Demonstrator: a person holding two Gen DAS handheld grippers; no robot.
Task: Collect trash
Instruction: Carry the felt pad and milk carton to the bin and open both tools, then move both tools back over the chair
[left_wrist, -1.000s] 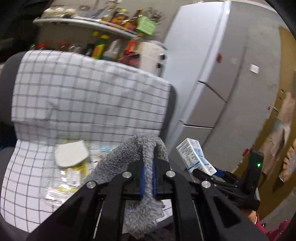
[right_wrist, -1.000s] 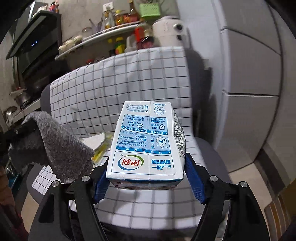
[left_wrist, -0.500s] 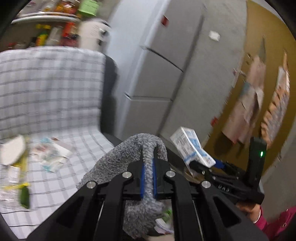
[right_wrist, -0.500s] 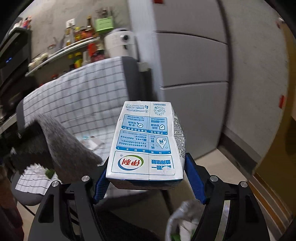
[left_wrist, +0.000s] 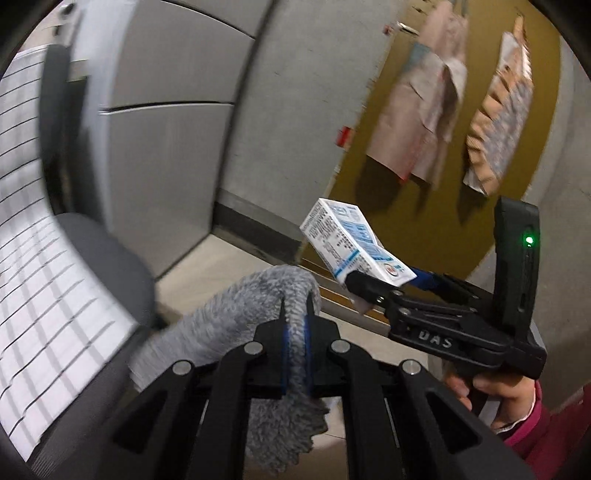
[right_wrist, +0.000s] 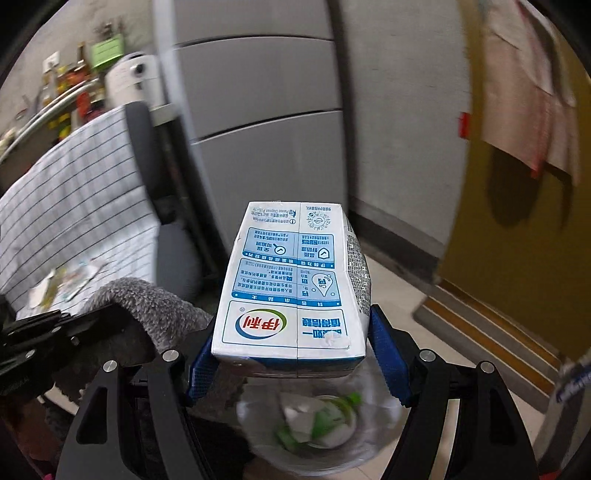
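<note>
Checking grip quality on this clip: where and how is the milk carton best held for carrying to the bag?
Across its two narrow side walls near the base, coming from behind its bottom end, as the right gripper does now. The milk carton is a flat-sided box, so its parallel walls give the blue pads full contact; the folded top end is less even.

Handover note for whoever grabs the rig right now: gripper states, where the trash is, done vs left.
Left gripper: shut on the grey fuzzy cloth.
Right gripper: shut on the milk carton, held over the bag-lined trash bin on the floor.
Bin: some white and green scraps lie inside it.
Chair with the checked cover: wrappers lie on the seat.
Done: carton and cloth are picked up and carried to the bin.
Left: release the carton into the bin, probably the cloth too, then return for the wrappers on the chair.
</note>
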